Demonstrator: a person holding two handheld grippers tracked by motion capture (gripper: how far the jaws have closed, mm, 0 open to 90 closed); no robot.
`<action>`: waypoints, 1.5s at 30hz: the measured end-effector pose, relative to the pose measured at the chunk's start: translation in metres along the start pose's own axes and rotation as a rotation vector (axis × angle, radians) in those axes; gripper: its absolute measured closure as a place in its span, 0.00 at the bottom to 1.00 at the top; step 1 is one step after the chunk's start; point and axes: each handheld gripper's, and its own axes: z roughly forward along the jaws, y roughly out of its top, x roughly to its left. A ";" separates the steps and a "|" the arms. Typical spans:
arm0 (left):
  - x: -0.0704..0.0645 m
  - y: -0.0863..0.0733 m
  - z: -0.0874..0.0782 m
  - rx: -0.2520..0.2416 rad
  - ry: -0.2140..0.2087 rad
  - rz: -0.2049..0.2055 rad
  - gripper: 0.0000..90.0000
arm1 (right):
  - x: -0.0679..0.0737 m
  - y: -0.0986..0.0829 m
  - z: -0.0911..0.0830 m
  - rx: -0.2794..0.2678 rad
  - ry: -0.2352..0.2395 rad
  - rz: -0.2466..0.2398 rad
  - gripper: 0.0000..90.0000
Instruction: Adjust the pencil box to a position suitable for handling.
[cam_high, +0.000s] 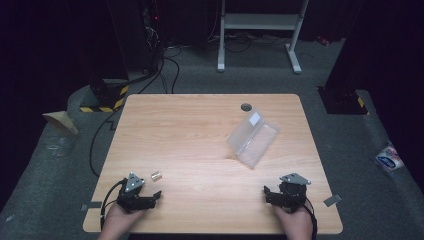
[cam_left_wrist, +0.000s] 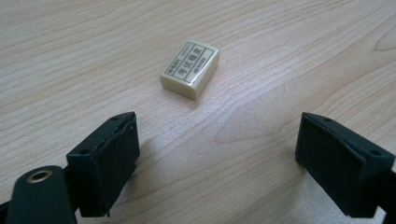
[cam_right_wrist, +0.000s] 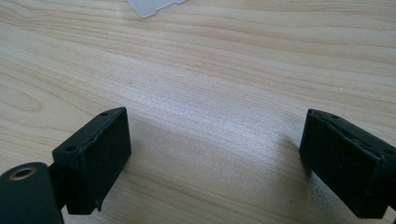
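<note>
Table (cam_high: 200, 130) brightly lit, surroundings dark; soft glare, sharp close-ups.

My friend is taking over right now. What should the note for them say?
Left tongs: open, holding nothing, low over the table, pointed at the eraser, which lies flat a little ahead of them, untouched.
Right tongs: open, holding nothing, near the front right edge.
Clear plastic box: open, on the right half of the table, farther back, ahead of the right tongs.
Done: nothing picked up yet.
Left, probably: grab the eraser with the left tongs; it may belong in the box.
</note>
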 end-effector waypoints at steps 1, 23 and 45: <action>0.000 0.000 0.000 0.003 -0.001 0.005 0.15 | 0.000 0.000 0.000 -0.001 0.000 -0.003 0.10; 0.013 -0.002 -0.006 0.045 0.043 -0.037 0.11 | -0.002 0.002 -0.002 -0.024 0.029 -0.011 0.18; 0.031 -0.007 -0.006 0.032 0.072 -0.056 0.02 | 0.001 0.012 -0.005 -0.085 0.021 0.008 0.34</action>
